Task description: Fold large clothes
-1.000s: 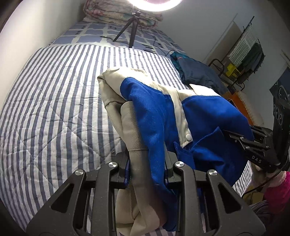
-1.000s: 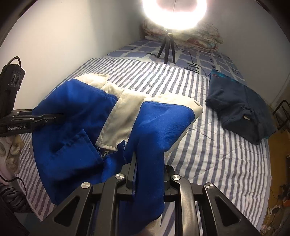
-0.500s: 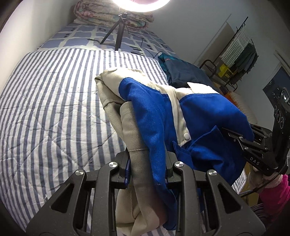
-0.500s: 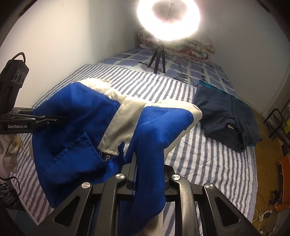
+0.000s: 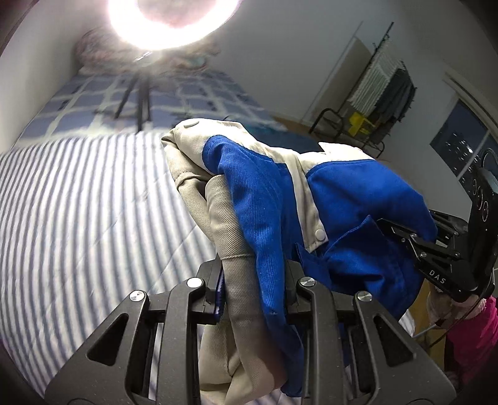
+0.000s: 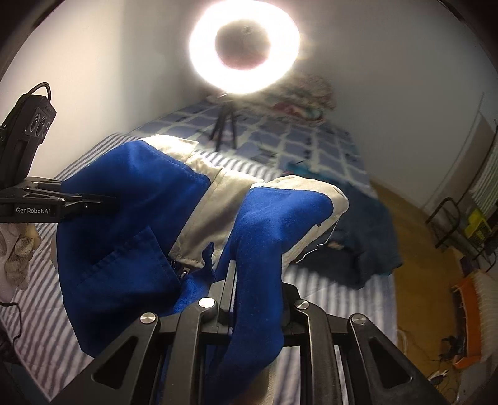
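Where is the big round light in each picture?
Left wrist view: the ring light glows at the top edge, left of centre, partly cut off, above the striped bed.
Right wrist view: the ring light sits whole at top centre, on a small tripod.
Shared landmark: the blue and cream jacket lies below the light in both views.

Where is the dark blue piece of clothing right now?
In the right wrist view, the dark blue garment lies on the striped bed, to the right of the blue and cream jacket and near the bed's edge by the wooden floor.
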